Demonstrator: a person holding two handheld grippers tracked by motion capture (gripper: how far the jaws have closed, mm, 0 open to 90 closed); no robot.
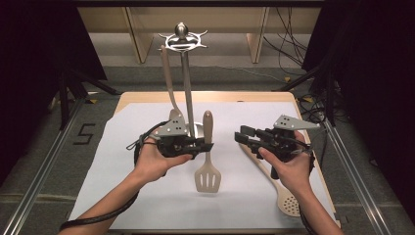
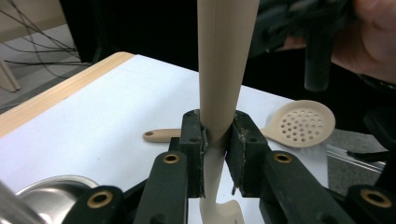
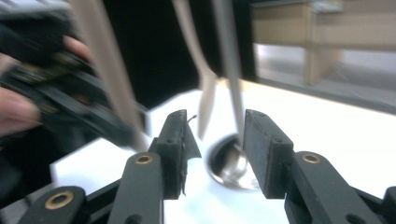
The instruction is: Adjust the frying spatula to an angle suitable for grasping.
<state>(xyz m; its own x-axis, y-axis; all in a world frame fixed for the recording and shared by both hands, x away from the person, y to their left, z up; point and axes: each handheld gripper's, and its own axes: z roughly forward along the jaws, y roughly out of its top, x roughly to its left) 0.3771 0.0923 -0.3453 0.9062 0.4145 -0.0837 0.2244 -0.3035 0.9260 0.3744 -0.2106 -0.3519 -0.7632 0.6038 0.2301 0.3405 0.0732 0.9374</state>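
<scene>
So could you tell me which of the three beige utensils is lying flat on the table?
The skimmer with the round perforated head: it lies by the right gripper. The slotted turner is clamped in the left gripper; the third hangs from the rack.

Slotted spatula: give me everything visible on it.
The slotted spatula looks like beige matte plastic, one piece: a rounded handle tip up top, a long tapering handle, and a flat blade with several slots at the bottom. It is held roughly upright, blade down toward the white sheet; whether the blade touches the sheet cannot be told. The left gripper is shut on its handle, fingers pressing both sides. It stands just right of the metal stand.
</scene>
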